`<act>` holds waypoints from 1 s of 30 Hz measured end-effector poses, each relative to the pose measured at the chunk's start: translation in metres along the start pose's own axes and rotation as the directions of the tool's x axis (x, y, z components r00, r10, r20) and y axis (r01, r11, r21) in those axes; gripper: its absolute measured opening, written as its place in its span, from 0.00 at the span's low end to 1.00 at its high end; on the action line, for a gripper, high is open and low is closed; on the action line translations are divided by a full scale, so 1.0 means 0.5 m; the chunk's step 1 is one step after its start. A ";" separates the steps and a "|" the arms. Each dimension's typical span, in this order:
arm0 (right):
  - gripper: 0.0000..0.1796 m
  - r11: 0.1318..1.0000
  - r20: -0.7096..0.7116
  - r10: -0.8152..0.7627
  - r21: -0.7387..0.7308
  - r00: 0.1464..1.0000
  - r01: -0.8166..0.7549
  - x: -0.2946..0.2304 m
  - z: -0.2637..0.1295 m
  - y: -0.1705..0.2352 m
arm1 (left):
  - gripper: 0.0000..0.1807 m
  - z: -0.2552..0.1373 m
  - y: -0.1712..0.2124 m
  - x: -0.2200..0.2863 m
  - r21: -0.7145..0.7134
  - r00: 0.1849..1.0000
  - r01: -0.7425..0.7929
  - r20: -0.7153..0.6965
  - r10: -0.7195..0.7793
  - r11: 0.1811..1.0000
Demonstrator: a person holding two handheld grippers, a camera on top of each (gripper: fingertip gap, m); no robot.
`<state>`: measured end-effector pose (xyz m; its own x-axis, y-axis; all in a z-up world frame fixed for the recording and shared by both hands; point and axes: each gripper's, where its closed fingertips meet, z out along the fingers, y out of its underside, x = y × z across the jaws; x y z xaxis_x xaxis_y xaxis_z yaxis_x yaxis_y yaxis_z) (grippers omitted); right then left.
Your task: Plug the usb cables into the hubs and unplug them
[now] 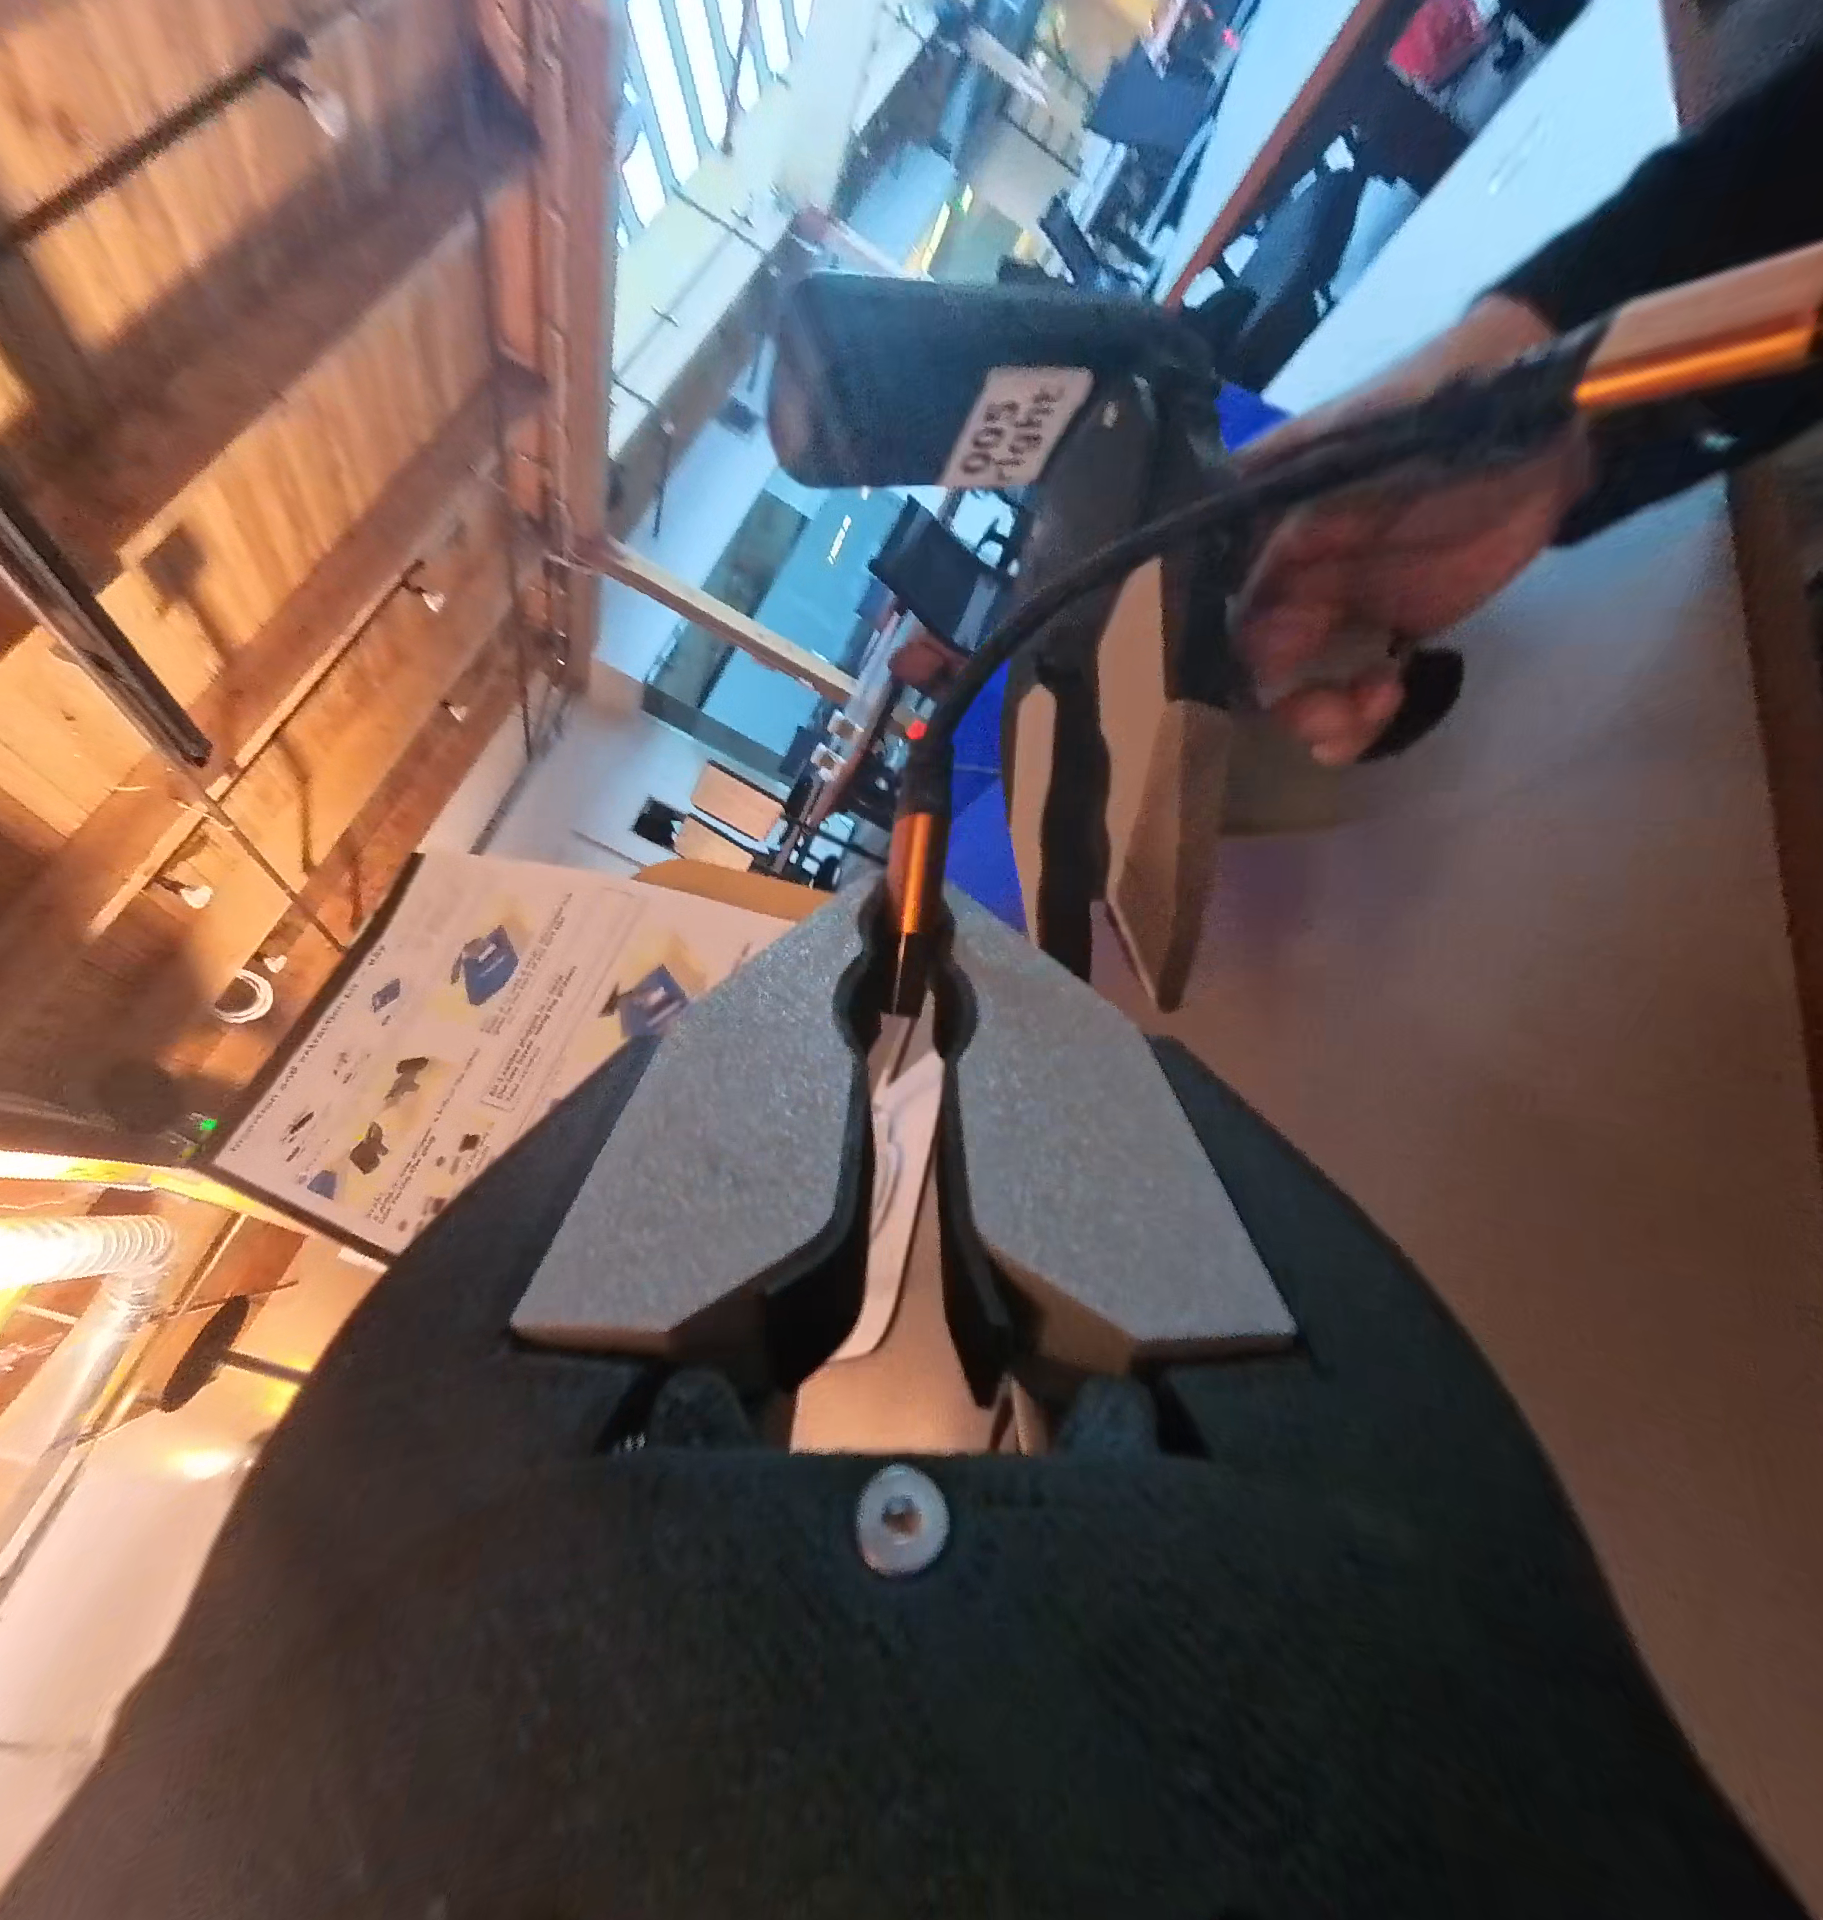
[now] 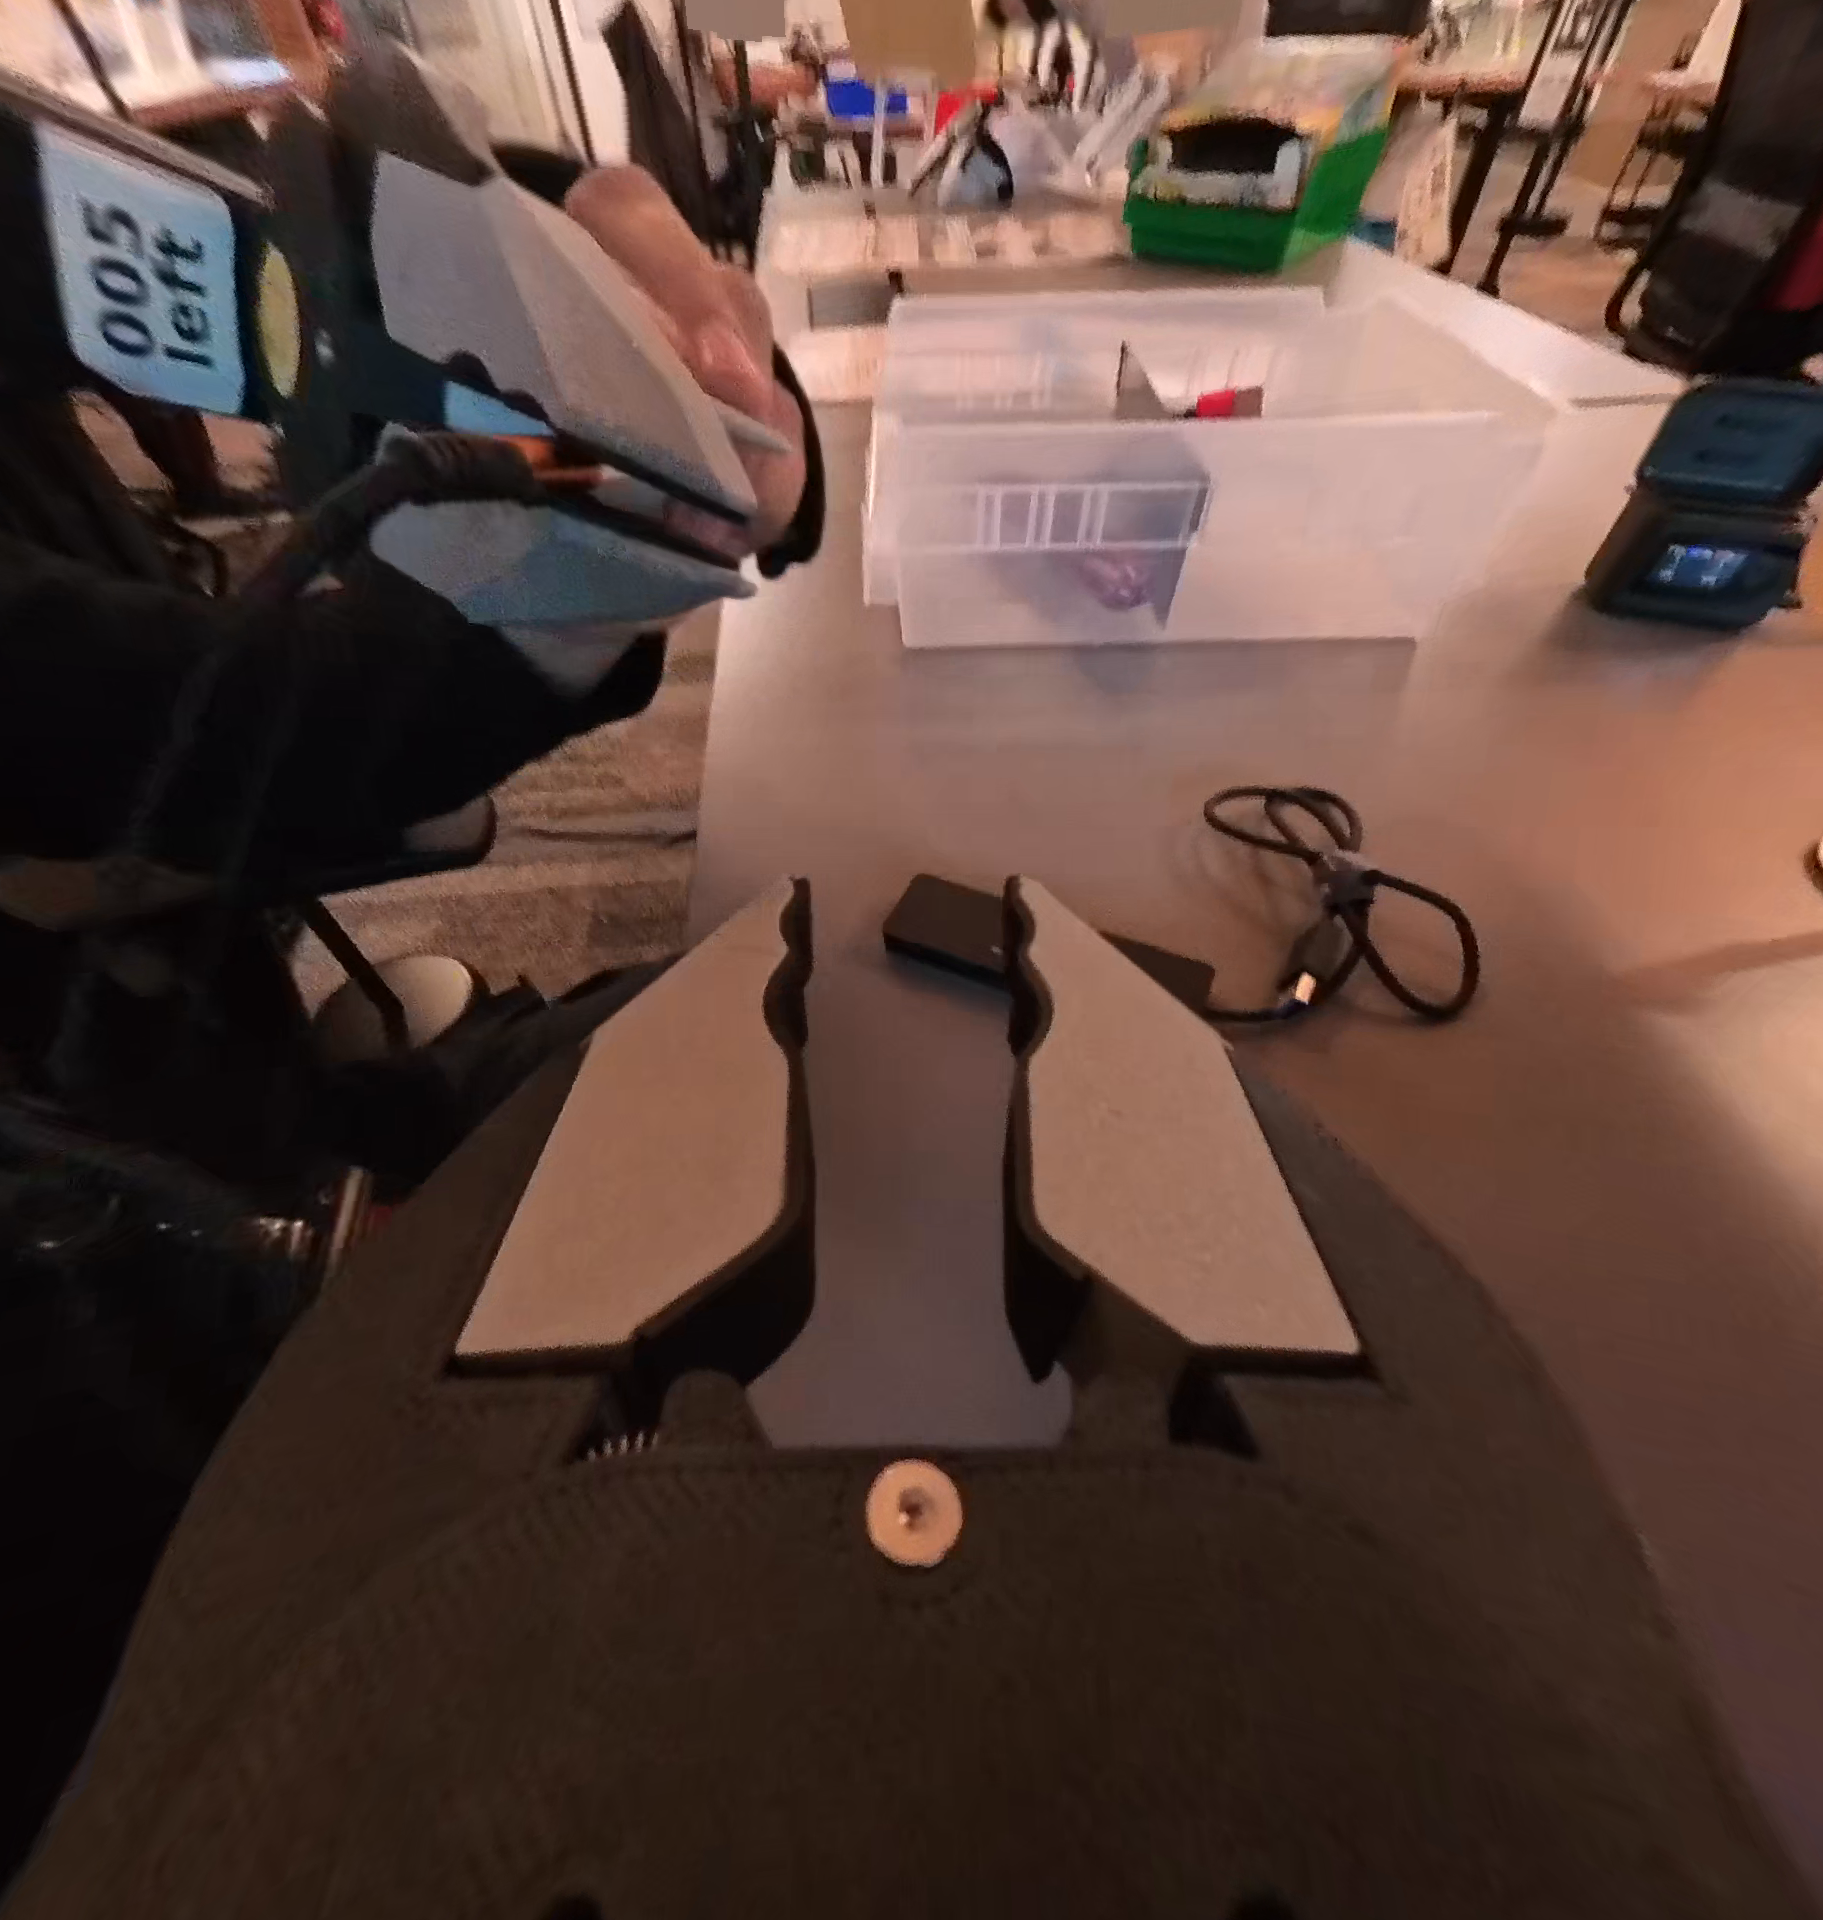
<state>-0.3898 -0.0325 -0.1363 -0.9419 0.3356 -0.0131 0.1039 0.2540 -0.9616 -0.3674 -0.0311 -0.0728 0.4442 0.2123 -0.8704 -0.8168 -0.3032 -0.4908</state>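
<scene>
While clamped nearly shut, left gripper [image 1: 912, 971] with grey textured fingers [image 1: 741, 1132] pinching the orange metal plug [image 1: 915, 883] of a black braided usb cable [image 1: 1052, 613] at the fingertip notches. Plug upright between the tips, cable arching away toward the upper right of the left wrist view, ending at a second orange connector [image 1: 1707, 358] by the person's hand [image 1: 1406, 582]. Whole view tilted sideways, raised off the pale table [image 1: 1509, 1143]. Beyond the tips, the right gripper [image 1: 1146, 790] seen from outside, black body with a white sticker, held by that hand in a dark sleeve. Farther left, a printed sheet with blue and yellow pictures [image 1: 471, 1039] standing on edge, wooden ceiling beams behind, all blurred.

Spread wide apart and holding nothing, right gripper [image 2: 907, 935] hovering low over the table. Just past and between its grey fingers [image 2: 1146, 1164], a small flat black rectangular hub [image 2: 943, 925] lying on the tabletop. Beside it to the right, a second black cable loosely looped [image 2: 1343, 904], bound at the middle, one plug end lying near the hub; whether plugged in cannot be told. Farther back, a clear plastic storage bin [image 2: 1198, 520] with mixed contents, a dark small device with a lit screen [image 2: 1717, 509] at far right, a green box [image 2: 1250, 187] behind. Upper left of the right wrist view: left gripper raised, pinching the orange plug, blurred.
</scene>
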 end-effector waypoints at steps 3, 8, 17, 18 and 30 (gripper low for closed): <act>0.16 0.998 -0.067 -0.056 0.031 0.996 0.058 0.013 -0.004 -0.009 | 0.01 -0.003 -0.014 -0.008 0.043 0.998 0.065 0.000 -0.065 0.997; 0.21 0.981 -0.090 -0.147 0.115 0.985 0.157 -0.024 0.006 -0.047 | 0.01 0.009 0.018 -0.020 -0.028 0.994 0.104 0.041 -0.103 0.994; 0.12 0.889 -0.217 -0.062 0.431 0.974 0.153 -0.055 -0.044 -0.157 | 0.01 0.028 0.057 -0.006 -0.099 0.983 0.180 0.034 -0.178 0.979; 0.12 0.894 -0.212 -0.036 0.430 0.977 0.127 -0.052 -0.043 -0.157 | 0.01 0.029 0.058 -0.007 -0.107 0.986 0.168 0.041 -0.164 0.980; 0.02 0.942 -0.237 0.071 0.335 0.969 0.013 0.006 -0.049 -0.116 | 0.07 0.036 0.136 0.018 -0.353 0.960 0.260 -0.010 -0.281 0.899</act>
<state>-0.3909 -0.0239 -0.0740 -0.8298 0.5578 -0.0160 -0.0212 -0.0601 -0.9980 -0.4257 -0.0329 -0.1131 0.6593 0.2800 -0.6978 -0.4891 -0.5451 -0.6809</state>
